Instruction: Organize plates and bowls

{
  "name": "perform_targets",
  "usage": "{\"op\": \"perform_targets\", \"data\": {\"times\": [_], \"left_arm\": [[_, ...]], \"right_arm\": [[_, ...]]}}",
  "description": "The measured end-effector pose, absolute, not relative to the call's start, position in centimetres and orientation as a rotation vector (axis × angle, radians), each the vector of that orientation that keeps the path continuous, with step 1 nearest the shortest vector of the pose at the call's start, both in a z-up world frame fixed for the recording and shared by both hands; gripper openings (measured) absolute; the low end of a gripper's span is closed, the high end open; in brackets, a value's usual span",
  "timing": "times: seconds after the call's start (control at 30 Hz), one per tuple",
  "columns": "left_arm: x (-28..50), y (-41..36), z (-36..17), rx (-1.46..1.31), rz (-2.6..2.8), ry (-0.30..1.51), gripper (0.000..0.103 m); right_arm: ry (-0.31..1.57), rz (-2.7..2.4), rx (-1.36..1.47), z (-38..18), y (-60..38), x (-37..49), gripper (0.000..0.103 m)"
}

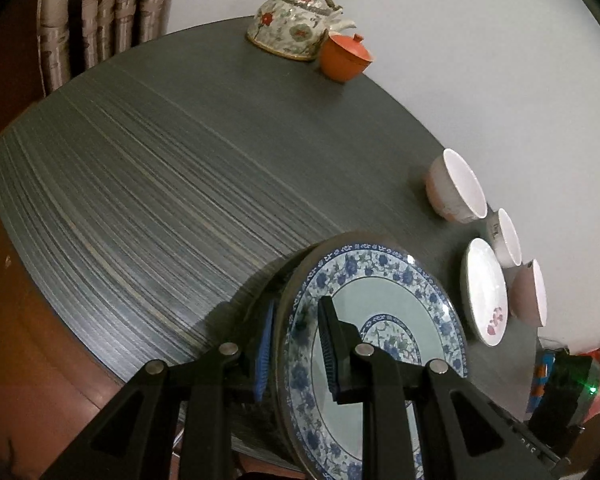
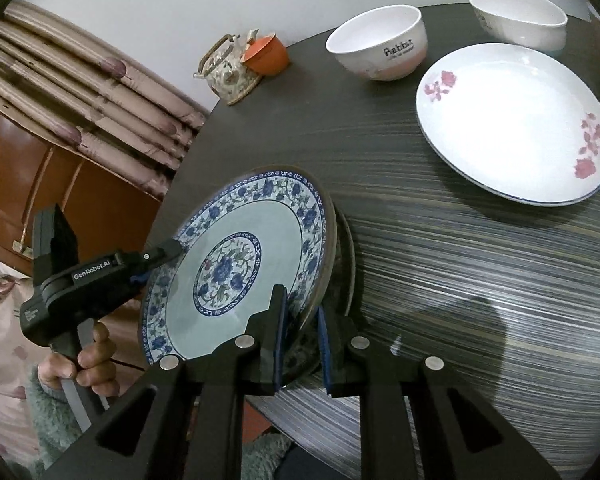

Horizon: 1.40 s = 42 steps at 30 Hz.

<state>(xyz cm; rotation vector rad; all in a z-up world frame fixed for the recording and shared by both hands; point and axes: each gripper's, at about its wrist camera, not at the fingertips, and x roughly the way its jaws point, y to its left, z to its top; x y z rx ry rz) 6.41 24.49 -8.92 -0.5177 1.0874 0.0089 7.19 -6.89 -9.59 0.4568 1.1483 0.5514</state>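
I am gripping the blue-patterned plate (image 2: pixel 236 268) at opposite rim edges: my left gripper (image 1: pixel 296 344) and right gripper (image 2: pixel 300 344) are both clamping it, tilted over the near edge of the table (image 1: pixel 140 184). Beyond the plate, bare tabletop is lying open toward the teapot (image 1: pixel 292 28). The plate's underside is hidden. Counted: two plates, including the pink-flowered plate (image 2: pixel 512 124); three bowls (image 1: pixel 456 186); one orange cup (image 1: pixel 346 56).

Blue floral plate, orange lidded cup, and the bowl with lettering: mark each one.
Blue floral plate (image 2: pixel 236 264): right wrist view, on its centre medallion.
Orange lidded cup (image 1: pixel 345 56): left wrist view, on its side wall.
Bowl with lettering (image 2: pixel 388 54): right wrist view, on its outer wall.
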Motion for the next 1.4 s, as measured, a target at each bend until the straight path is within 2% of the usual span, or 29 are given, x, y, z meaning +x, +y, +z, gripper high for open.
{"op": "perform_targets", "data": {"times": [0.47, 0.9, 1.07, 1.2, 1.4], "left_arm": [[7.0, 24.1, -10.2, -0.479, 0.039, 1.147, 0.022], [7.1, 23.7, -10.9, -0.443, 0.081, 1.18, 0.026], [7.2, 23.0, -10.9, -0.4, 0.096, 1.18, 0.029], [7.3, 22.7, -11.2, -0.386, 0.109, 1.187, 0.033], [7.5, 22.1, -11.5, -0.365, 0.127, 1.19, 0.036]], "right_arm": [[1.184, 0.511, 0.396, -10.1, -5.4, 7.5, 0.018], [1.186, 0.46, 0.215, -9.8, -2.9, 7.8, 0.028], [1.166, 0.445, 0.157, -9.6, -2.0, 7.6, 0.035], [1.144, 0.431, 0.087, -9.3, -1.0, 7.2, 0.045], [1.112, 0.397, -0.026, -9.2, 0.6, 6.4, 0.052]]}}
